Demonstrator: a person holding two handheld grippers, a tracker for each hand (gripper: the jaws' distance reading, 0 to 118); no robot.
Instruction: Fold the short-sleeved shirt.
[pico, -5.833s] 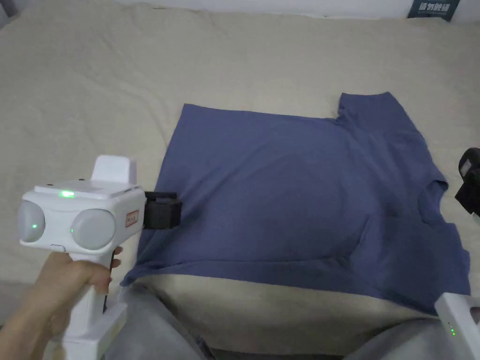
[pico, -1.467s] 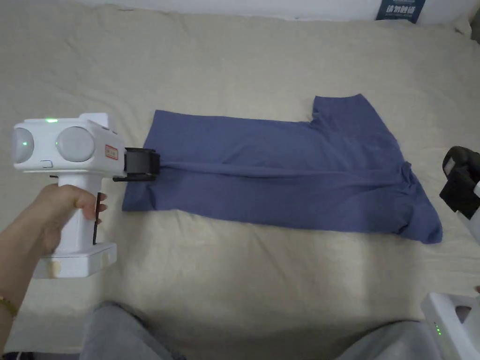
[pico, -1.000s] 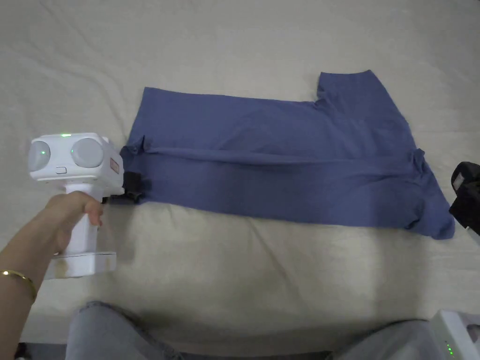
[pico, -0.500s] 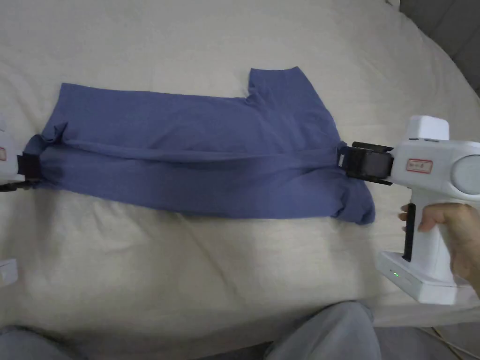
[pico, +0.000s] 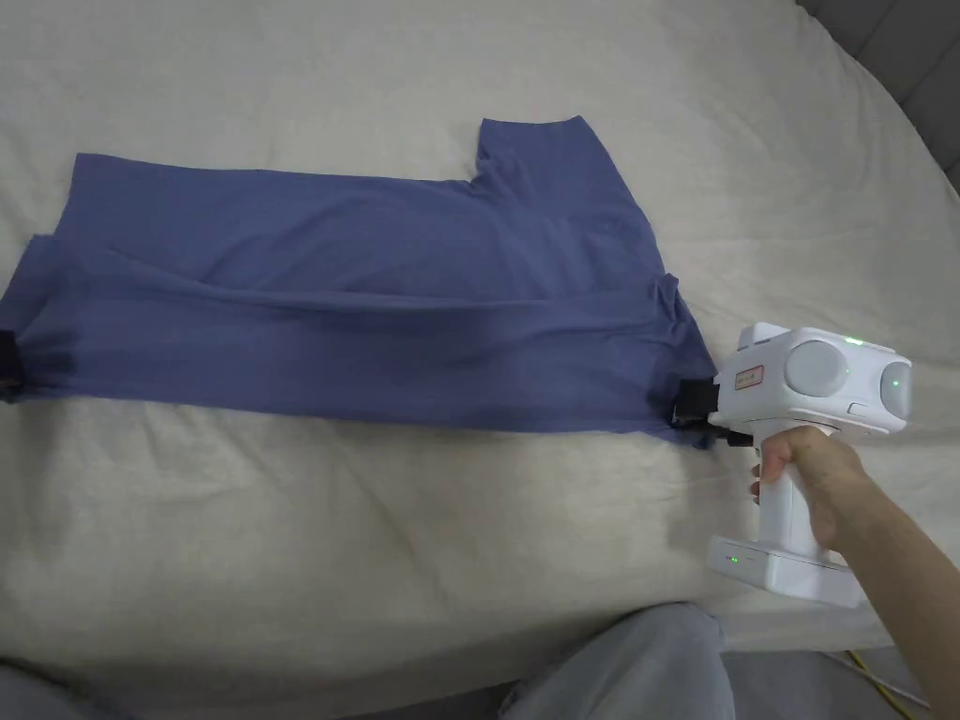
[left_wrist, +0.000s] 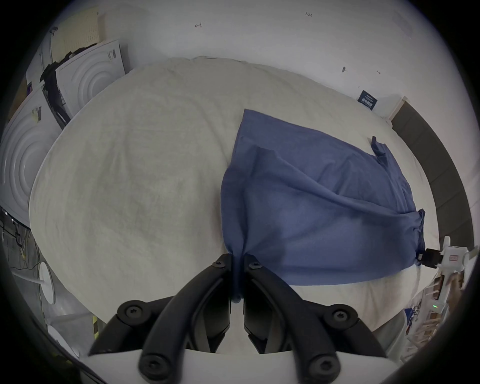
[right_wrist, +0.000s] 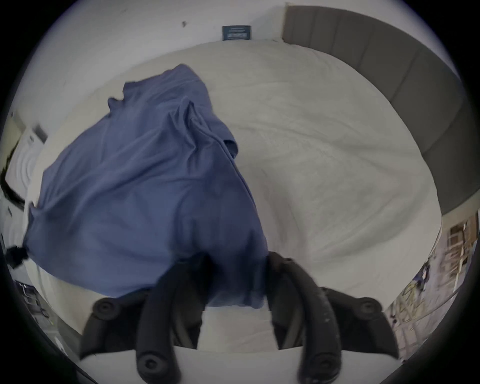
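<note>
A: Where's the short-sleeved shirt (pico: 375, 309)?

B: On the bed (pico: 469, 562), a long blue band running from nine o'clock to three o'clock in the head view, one sleeve (pico: 553, 178) poking out toward twelve. The near half looks doubled over lengthwise, judging by the ridge along its middle.

A: And the claws?

B: The left claw (left_wrist: 237, 275) is clenched on the hem corner; cloth runs down between both jaws in its own view. The right claw (pico: 692, 405) is at the shoulder-end corner at four o'clock. In its own view the jaws stand apart with cloth bunched between them, blurred. I judge it released, or nearly.

A: What could go wrong?

B: If only one end is held while the left pulls, the fold could slide askew or drag along the sheet. The fabric looks like thin, limp knit, matte, so it sags and puckers near both corners. The gathers at the right end could get pressed in as creases.

A: The bed itself?

B: A cream sheet, soft and lightly wrinkled, with a grey padded headboard (right_wrist: 389, 65) behind. That soft surface may grip the cloth.
</note>
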